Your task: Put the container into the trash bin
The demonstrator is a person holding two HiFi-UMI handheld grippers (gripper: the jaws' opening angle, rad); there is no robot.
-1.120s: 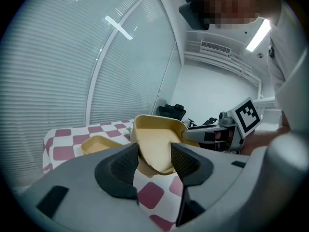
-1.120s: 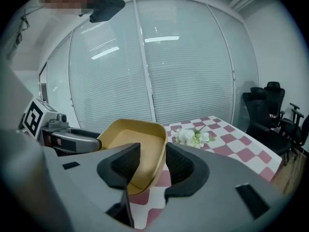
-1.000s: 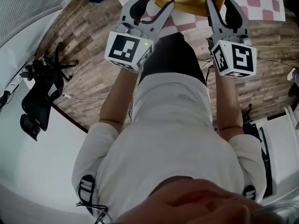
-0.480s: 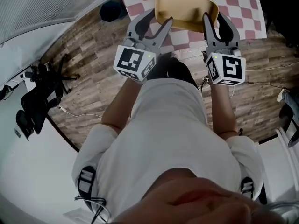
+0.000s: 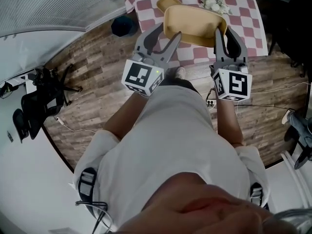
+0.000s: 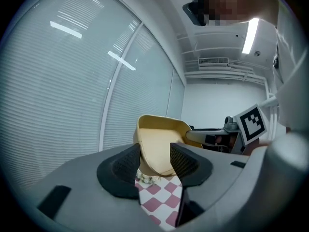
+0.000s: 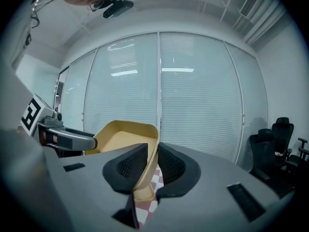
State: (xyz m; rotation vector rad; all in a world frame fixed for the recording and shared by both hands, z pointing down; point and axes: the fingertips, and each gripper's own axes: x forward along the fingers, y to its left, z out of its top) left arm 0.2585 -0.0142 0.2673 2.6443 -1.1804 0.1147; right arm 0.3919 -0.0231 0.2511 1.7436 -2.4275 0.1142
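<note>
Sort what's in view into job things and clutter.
Job: tan container; left tool; right tool, jaws closing on the container's wall.
Lying about: second tan dish; white flowers; checkered tablecloth; black office chair; dark blue floor object, possibly the bin.

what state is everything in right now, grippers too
container: in the air over the checked table, tilted, a gripper at each end
left gripper: jaws apart, the container's end fills the gap, seemingly gripped
right gripper: jaws closing on the container's side wall, pads against it
flowers: lying on the table
dark bin: standing on the floor beside the table
</note>
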